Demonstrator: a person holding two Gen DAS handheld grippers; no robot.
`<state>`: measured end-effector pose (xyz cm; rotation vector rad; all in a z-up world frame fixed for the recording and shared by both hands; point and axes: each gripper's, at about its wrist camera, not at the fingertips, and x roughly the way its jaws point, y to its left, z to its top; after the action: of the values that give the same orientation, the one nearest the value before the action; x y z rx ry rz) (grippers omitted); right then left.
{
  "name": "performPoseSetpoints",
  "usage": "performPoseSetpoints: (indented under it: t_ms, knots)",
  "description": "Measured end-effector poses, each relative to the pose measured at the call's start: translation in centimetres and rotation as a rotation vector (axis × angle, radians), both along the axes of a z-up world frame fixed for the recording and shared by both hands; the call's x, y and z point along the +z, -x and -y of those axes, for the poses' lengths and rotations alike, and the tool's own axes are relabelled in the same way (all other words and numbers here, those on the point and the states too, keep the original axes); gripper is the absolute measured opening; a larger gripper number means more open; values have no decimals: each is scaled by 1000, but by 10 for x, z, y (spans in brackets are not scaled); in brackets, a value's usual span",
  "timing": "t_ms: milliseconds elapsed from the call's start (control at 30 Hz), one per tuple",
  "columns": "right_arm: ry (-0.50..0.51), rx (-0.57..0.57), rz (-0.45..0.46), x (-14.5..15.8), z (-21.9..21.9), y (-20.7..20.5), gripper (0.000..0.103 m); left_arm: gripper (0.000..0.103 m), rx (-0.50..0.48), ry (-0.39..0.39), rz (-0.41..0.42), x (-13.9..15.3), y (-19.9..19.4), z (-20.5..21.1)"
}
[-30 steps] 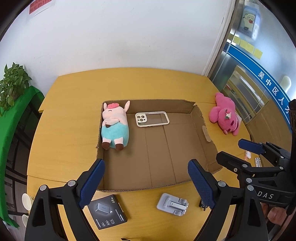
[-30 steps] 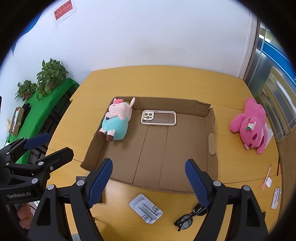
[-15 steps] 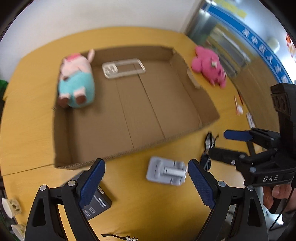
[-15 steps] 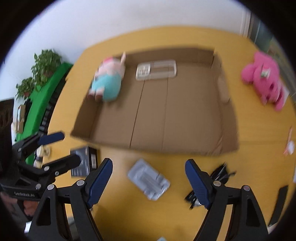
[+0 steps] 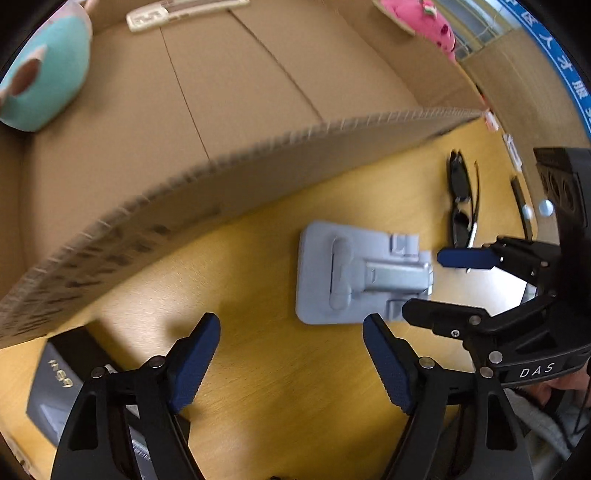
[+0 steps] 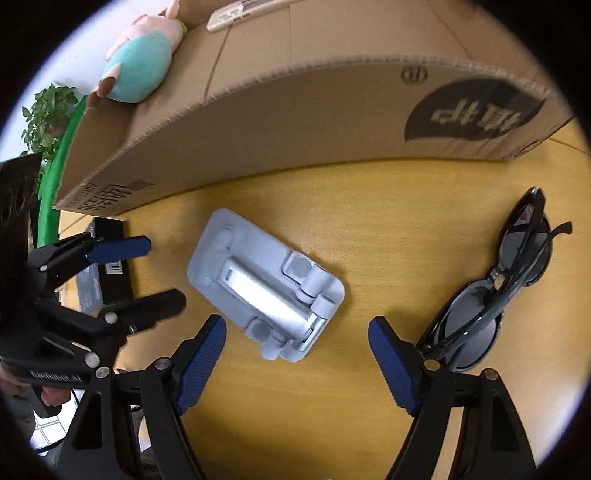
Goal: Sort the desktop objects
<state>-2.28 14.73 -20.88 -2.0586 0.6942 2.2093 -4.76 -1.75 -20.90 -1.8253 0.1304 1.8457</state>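
A grey folded phone stand (image 6: 266,288) lies flat on the yellow table, just in front of the cardboard box (image 6: 295,110). My right gripper (image 6: 295,332) hangs low over it, pointing steeply down and open. The stand's near end shows between its blue fingers with a gap on each side. My left gripper (image 5: 291,332) hovers beside the phone stand (image 5: 354,273); its jaws are closing with only bare table between them. Each gripper shows in the other's view: the right gripper (image 5: 422,283) and the left gripper (image 6: 166,273). Folded dark sunglasses (image 6: 491,295) lie right of the stand.
A small black product box (image 5: 62,380) lies under my left gripper's left finger. Inside the cardboard box (image 5: 258,173) rest a teal-and-pink pig plush (image 5: 48,74) and a clear phone case (image 5: 177,11). A pink plush (image 5: 424,18) lies beyond its right wall. The box's front wall stands close ahead.
Both grippers have sunk toward the table and tipped downward, so the stand and the box wall now loom large. The left gripper's fingers stand closer together than before.
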Motion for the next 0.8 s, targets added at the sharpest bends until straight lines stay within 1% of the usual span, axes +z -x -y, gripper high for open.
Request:
performPoseSetpoints:
  t_ms: [67,100,133,200,233,267,300,333,367,400,433,467,500,533,700,800]
  knots:
    - [-6,12,18,-8,2,-2,81,82,1,-2,-2,-5,-2,-2]
    - [-22,24,1,-6,5,-3,80,82,-1,-17,-15,-2,-2,-3]
    - [-47,49,-2,-6,8,-3,80,82,1,-25,-10,-2,-1,-4]
    - [-99,100,-14,-4,15,-2,77,82,1,-29,-16,-3,0,-8]
    - [-118,124,-22,-3,19,-2,72,81,-2,-30,-22,-3,0,-10]
    - [-114,133,-32,-2,20,-2,67,80,-3,-31,-24,-3,0,-11]
    - [-106,143,-44,-1,21,-2,65,79,-9,-26,-34,-3,-2,-13]
    - [-102,151,-50,0,21,-3,61,74,-19,-14,-47,-3,-1,-15]
    - [-95,165,-61,1,23,-3,57,71,-35,3,-63,-5,0,-18]
    - [-92,172,-69,1,23,-3,57,69,-60,17,-81,-5,-1,-22]
    - [-95,182,-75,2,24,-4,56,62,-85,24,-93,-5,-4,-26]
    - [-98,200,-90,3,25,-4,55,48,-102,19,-90,-4,-6,-29]
    - [-99,212,-101,3,25,-4,54,39,-109,-11,-57,-5,-7,-31]
    - [-95,222,-110,3,24,-4,54,37,-97,-16,-42,-5,-7,-32]
    - [-88,269,-132,5,23,-9,52,35,-61,-24,-24,-6,-7,-30]
    - [-82,272,-122,6,22,-11,46,34,-31,-24,-10,-5,-4,-25]
